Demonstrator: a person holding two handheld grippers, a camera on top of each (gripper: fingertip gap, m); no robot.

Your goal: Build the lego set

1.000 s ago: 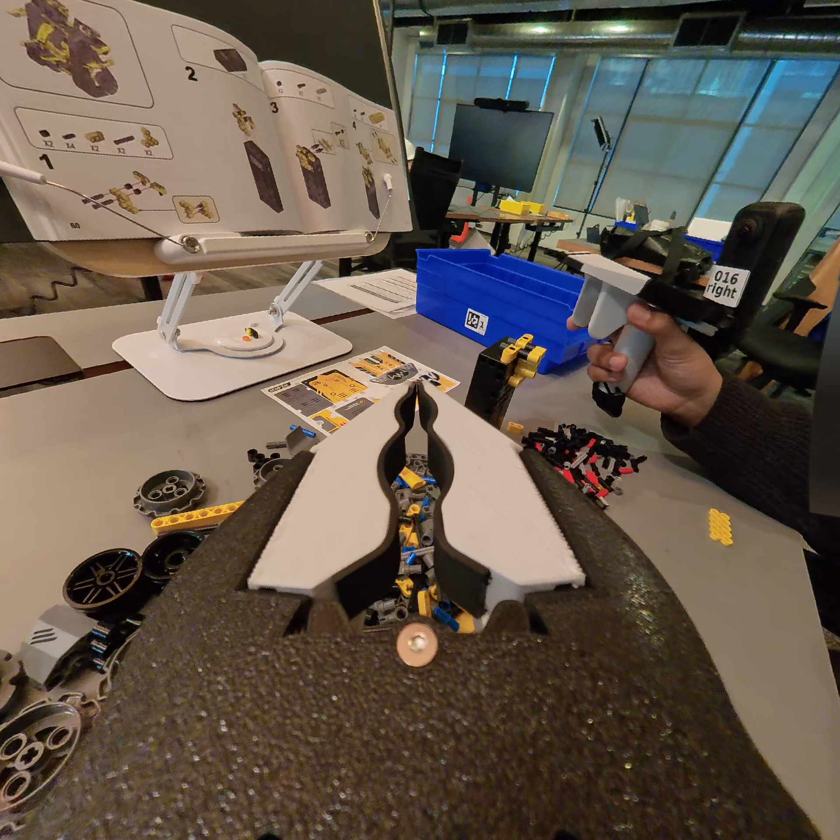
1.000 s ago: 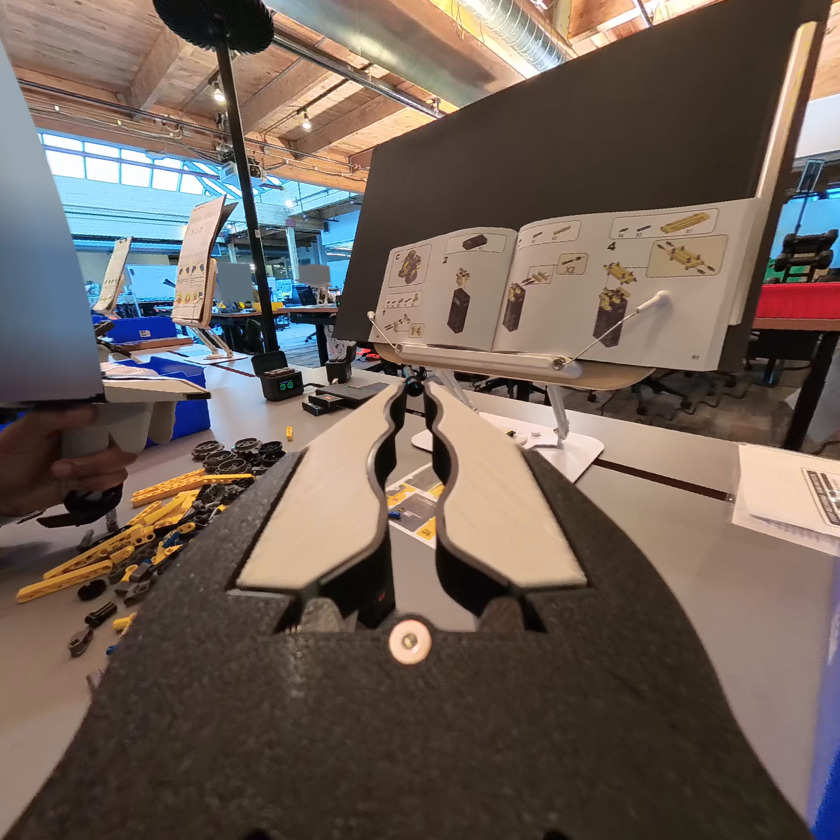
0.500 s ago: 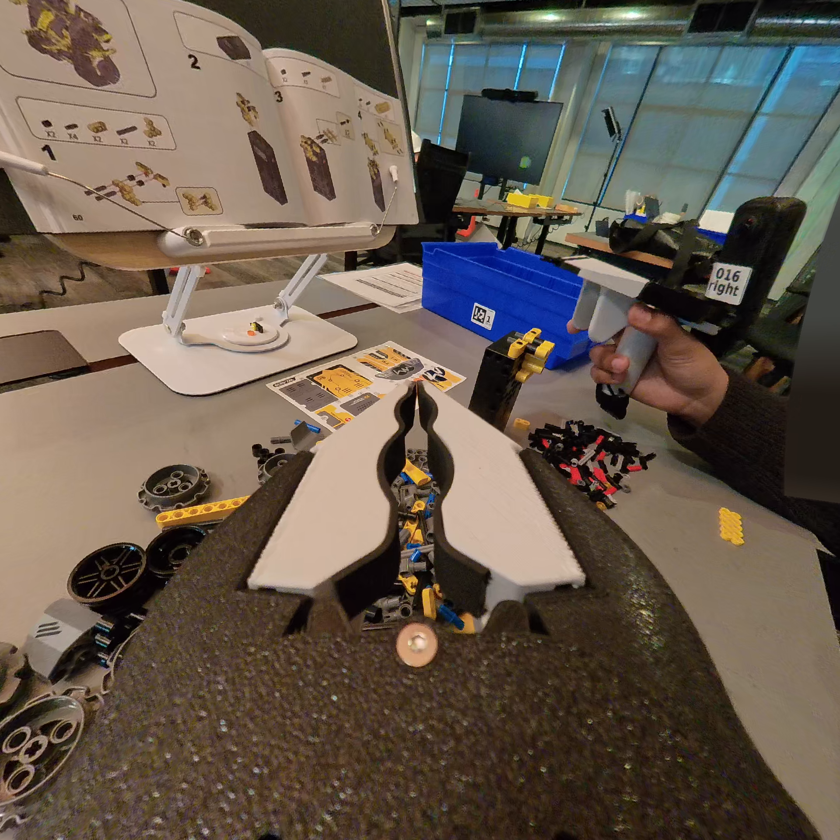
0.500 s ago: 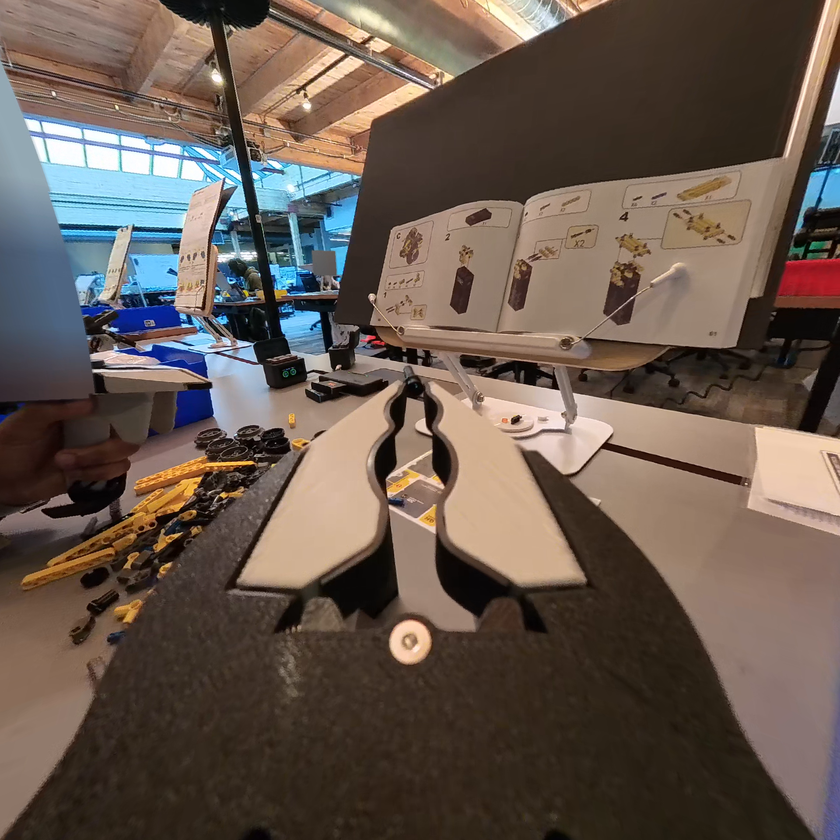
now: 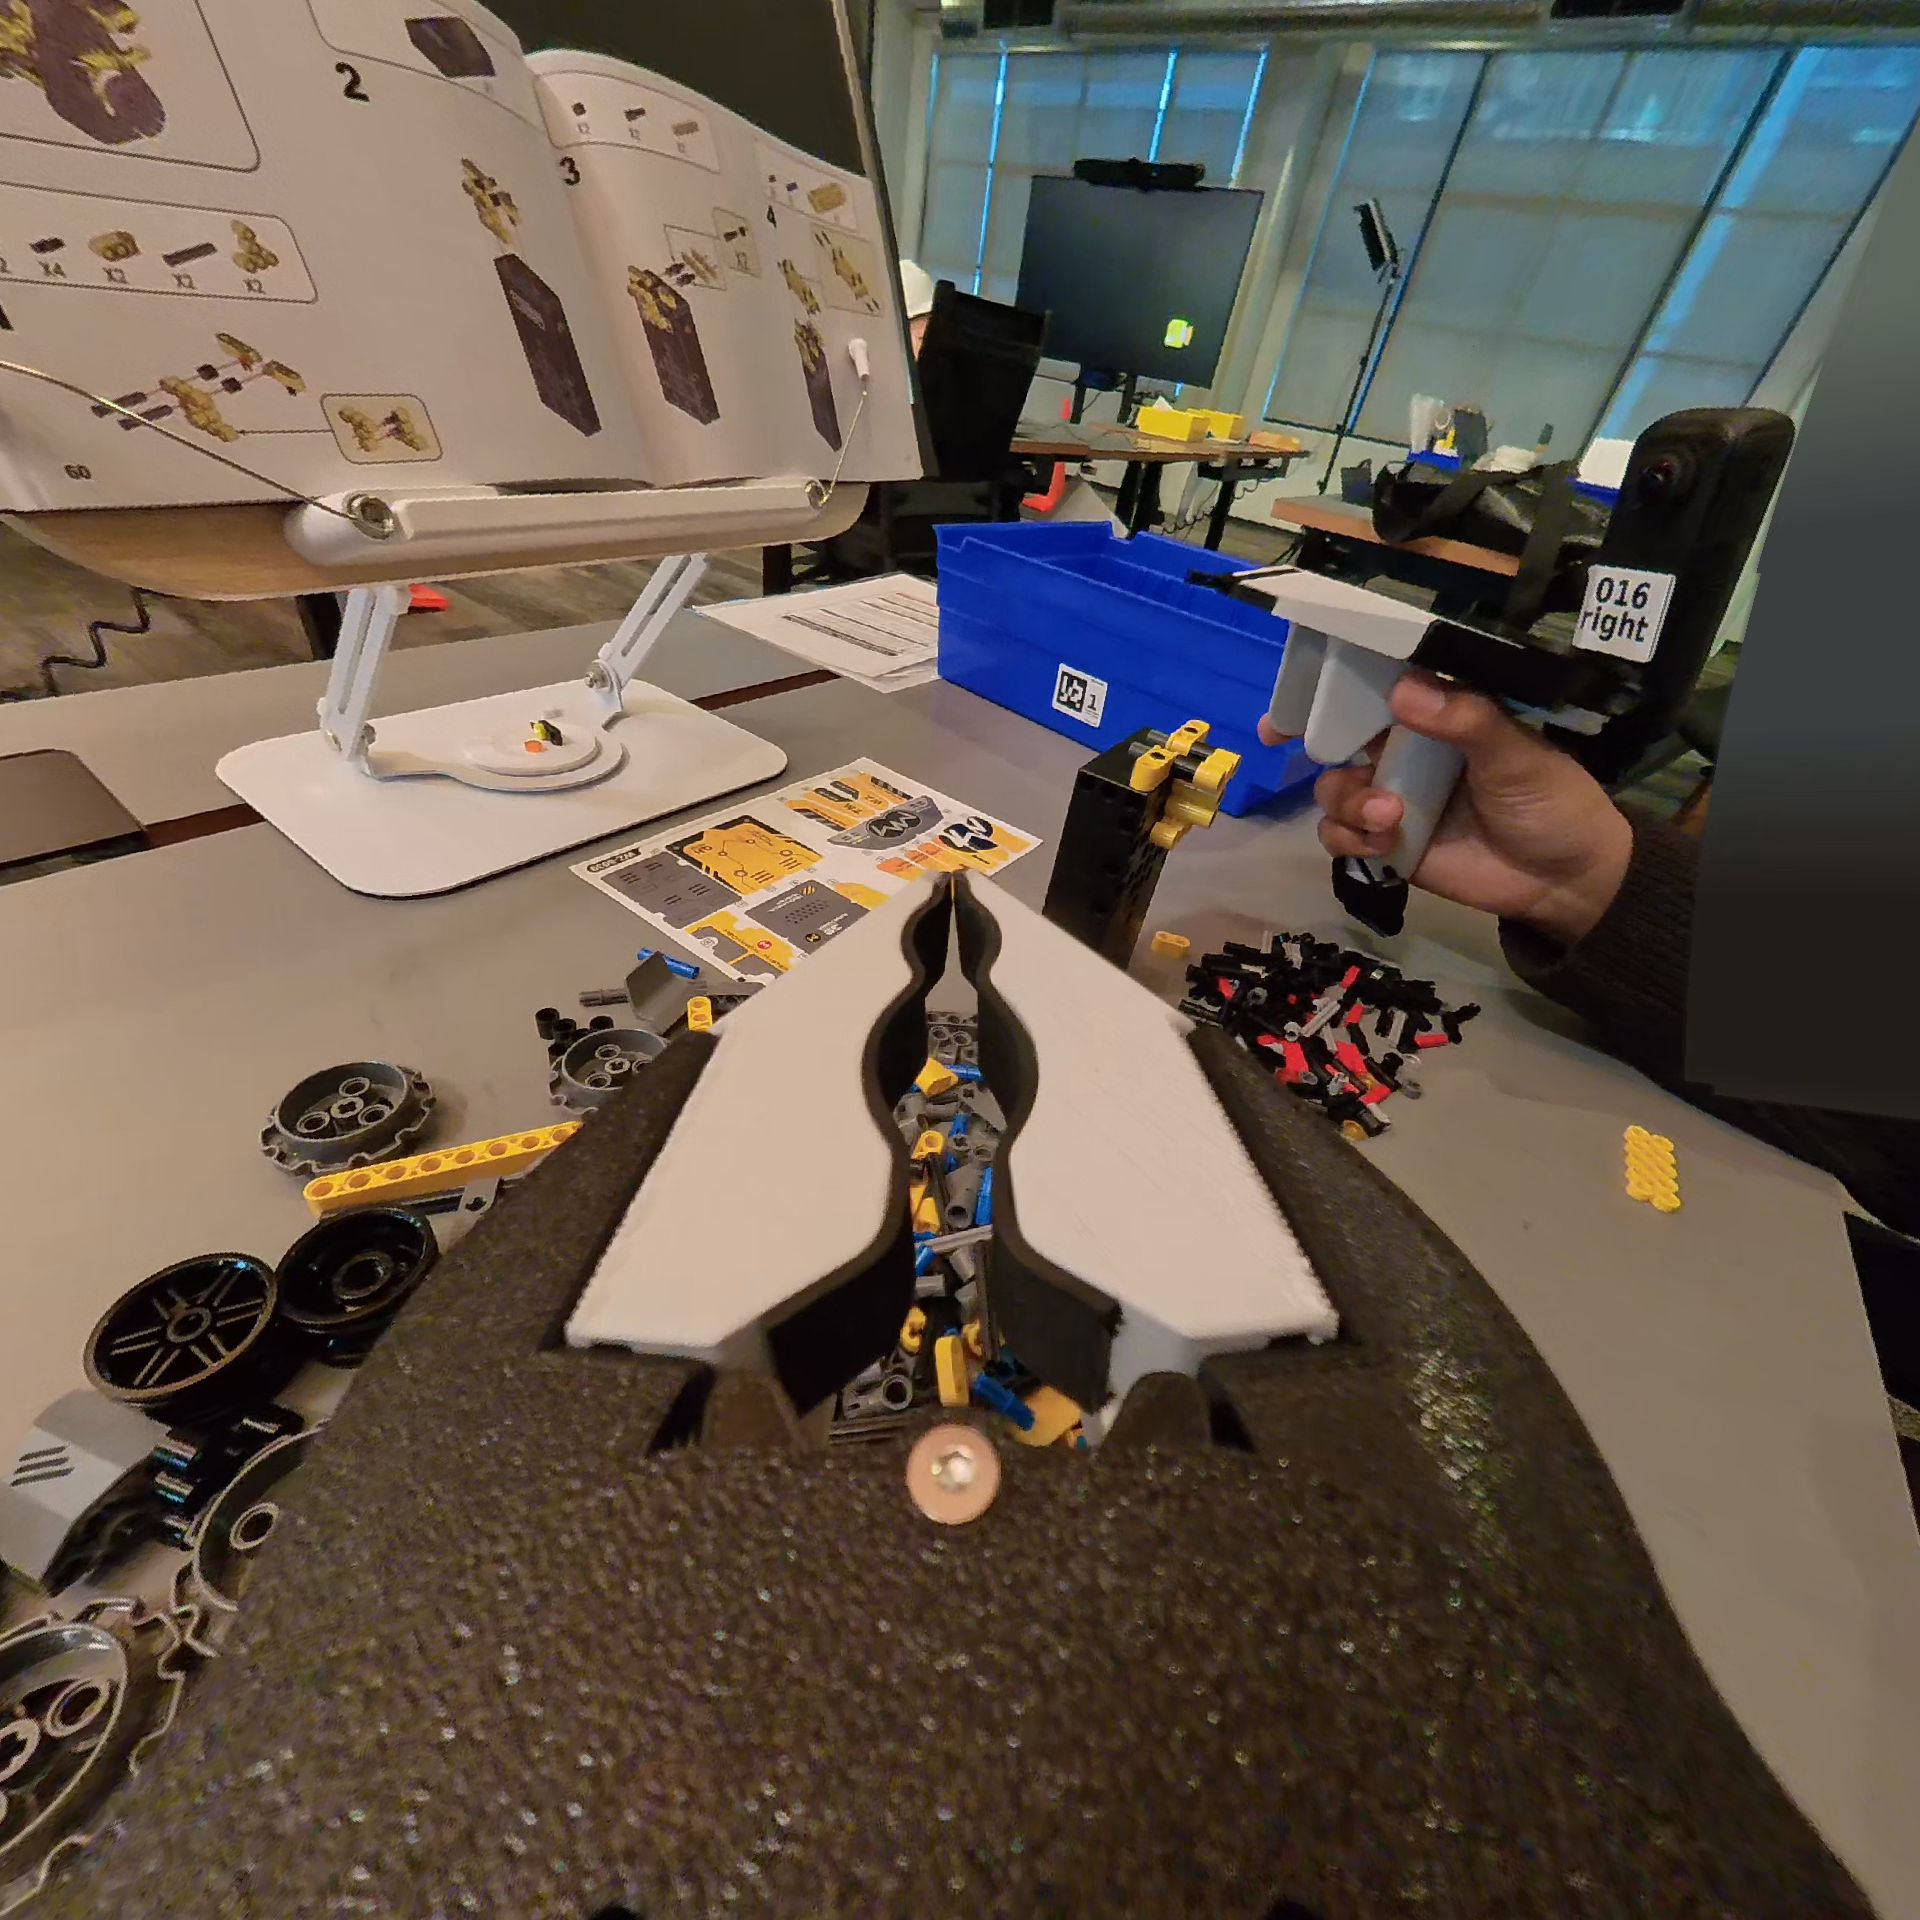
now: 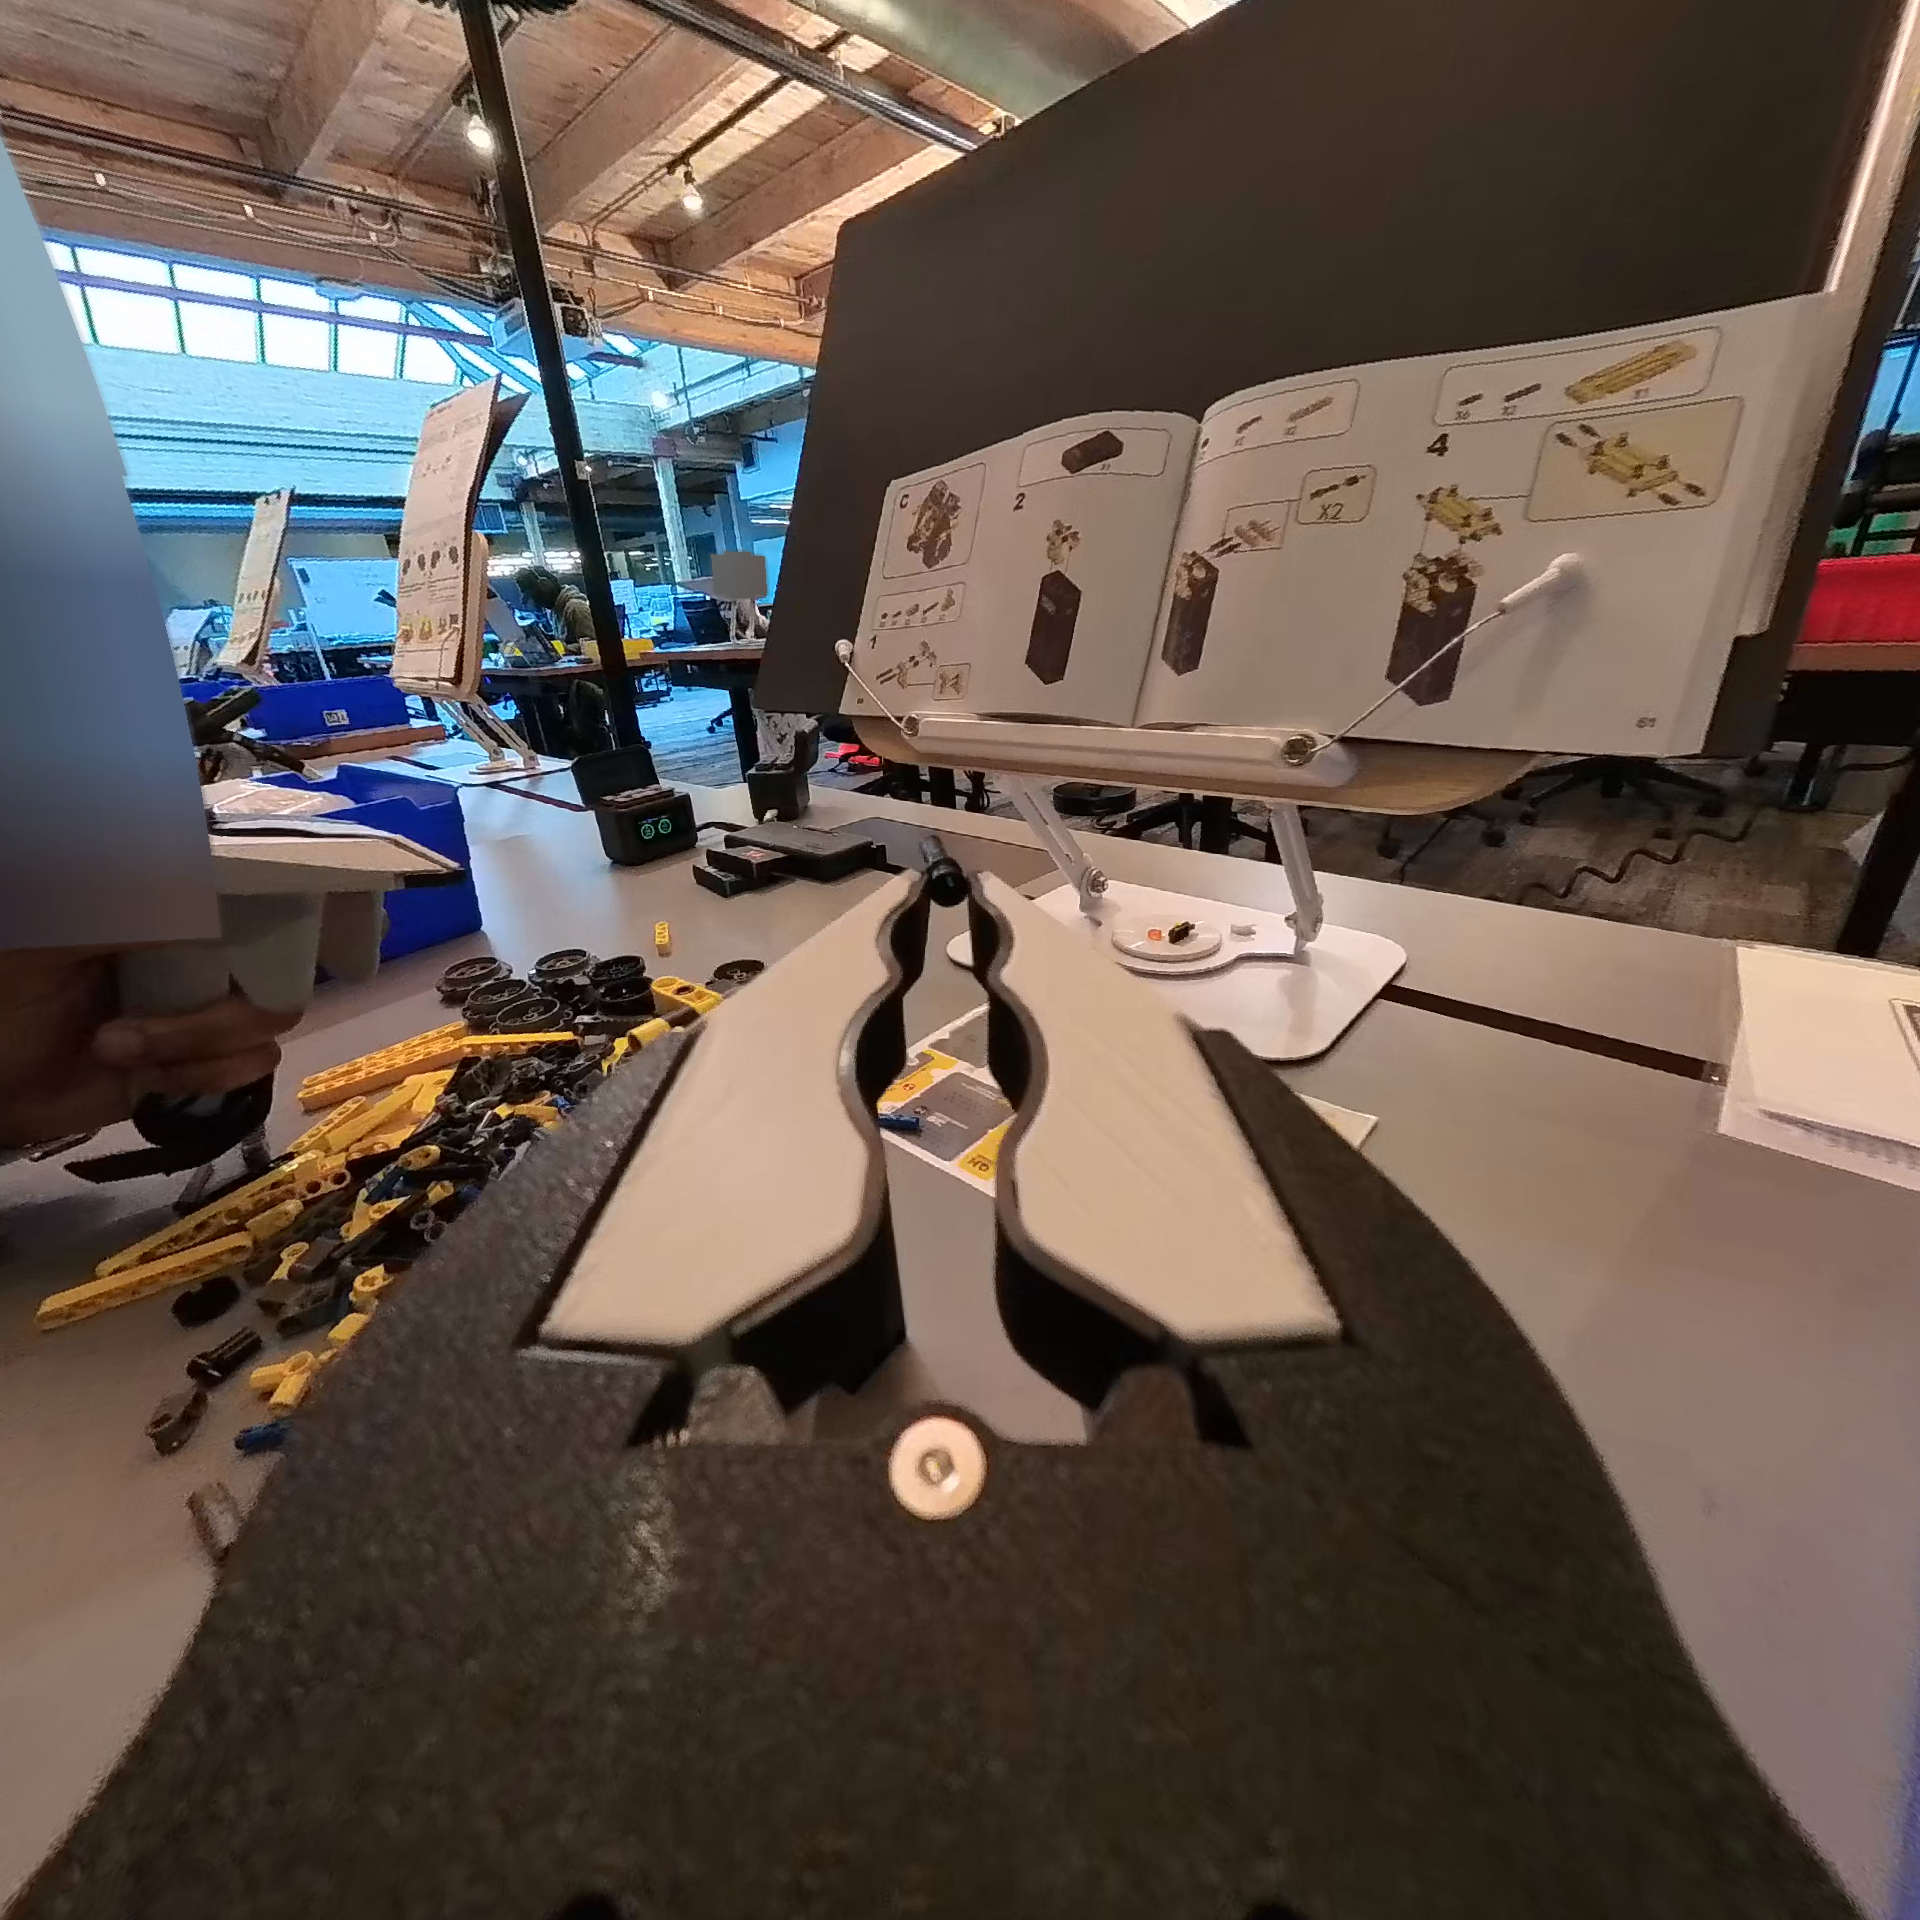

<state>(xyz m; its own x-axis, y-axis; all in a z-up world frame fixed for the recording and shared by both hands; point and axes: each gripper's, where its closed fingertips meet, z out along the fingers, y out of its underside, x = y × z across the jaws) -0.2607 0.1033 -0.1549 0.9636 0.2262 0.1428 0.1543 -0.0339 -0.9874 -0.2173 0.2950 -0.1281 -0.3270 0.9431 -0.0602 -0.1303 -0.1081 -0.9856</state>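
Two grippers hang over a grey table strewn with building-toy parts. Left gripper: tips pressed together on nothing, above a heap of small pins. Right gripper: clenched on a small black pin, lifted clear of the table. An open booklet sits tilted on a white stand facing both (likely for reading while working). Black block, yellow-capped, stands upright between the sticker sheet and a blue bin. Wheels lie left.
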